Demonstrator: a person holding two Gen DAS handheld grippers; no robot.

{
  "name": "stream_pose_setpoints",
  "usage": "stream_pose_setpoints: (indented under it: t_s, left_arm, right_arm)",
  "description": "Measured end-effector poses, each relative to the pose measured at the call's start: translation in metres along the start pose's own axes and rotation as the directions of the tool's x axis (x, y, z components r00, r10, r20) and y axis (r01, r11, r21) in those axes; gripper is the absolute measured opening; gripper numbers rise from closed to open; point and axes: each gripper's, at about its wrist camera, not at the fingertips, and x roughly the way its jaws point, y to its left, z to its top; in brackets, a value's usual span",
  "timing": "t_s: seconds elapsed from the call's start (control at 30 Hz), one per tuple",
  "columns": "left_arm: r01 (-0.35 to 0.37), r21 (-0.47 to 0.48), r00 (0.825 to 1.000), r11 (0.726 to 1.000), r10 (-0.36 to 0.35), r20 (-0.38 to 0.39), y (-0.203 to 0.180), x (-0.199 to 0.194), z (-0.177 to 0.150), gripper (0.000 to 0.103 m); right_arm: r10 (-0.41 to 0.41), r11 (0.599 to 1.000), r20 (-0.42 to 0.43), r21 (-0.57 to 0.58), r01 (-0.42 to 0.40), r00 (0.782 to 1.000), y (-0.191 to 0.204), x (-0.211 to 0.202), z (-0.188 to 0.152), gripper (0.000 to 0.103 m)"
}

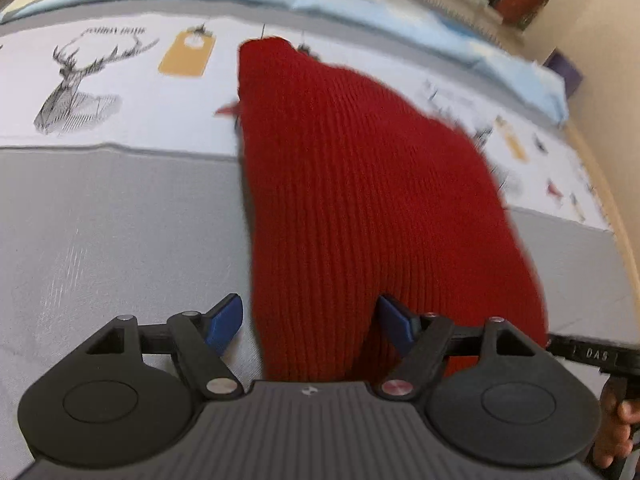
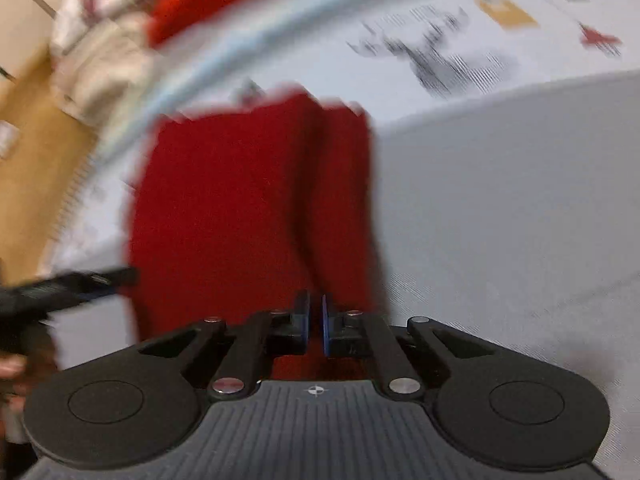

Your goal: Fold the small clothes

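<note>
- One bed cover (image 1: 120,220), grey with a white band of printed figures, among them one stag head (image 1: 76,84) and one yellow tag (image 1: 187,54).
- One red knitted garment (image 1: 360,200), lying lengthwise on the cover and reaching up to both grippers.
- Left gripper (image 1: 310,326): released, jaws wide apart, the garment's near end between its two blue pads.
- Right gripper (image 2: 316,322): clenched, two blue pads nearly together at the garment's (image 2: 240,208) near edge; whether cloth is pinched cannot be told.
</note>
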Motion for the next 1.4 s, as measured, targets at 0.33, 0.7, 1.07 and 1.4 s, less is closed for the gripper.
stream_pose_setpoints:
  t_s: [0.33,0.7,1.07,1.4]
  left_arm:
    - [0.059,-0.042,0.996,0.997,-0.062,-0.066,0.007,0.01,-0.013,0.074]
    - [0.041,-0.043,0.999,0.998,-0.042,-0.003,0.02,-0.005,-0.013,0.059]
    - [-0.088,0.111,0.996,0.99,0.084,0.039,0.018,-0.025,-0.03,0.063]
    - [-0.282,0.119,0.895,0.952,0.216,0.391,-0.021,-0.147,-0.056,0.102]
  right_arm:
    - [0.03,0.993,0.114,0.111,-0.043,0.993,-0.008,-0.002,0.008,0.076]
    - [0.032,0.989,-0.049,0.143,-0.025,0.998,0.002,0.021,-0.011,0.022]
    - [-0.13,0.991,-0.006,0.011,0.13,0.991,0.018,0.001,-0.023,0.04]
    - [-0.199,0.93,0.424,-0.202,0.307,0.884,0.081,-0.107,-0.062,0.102]
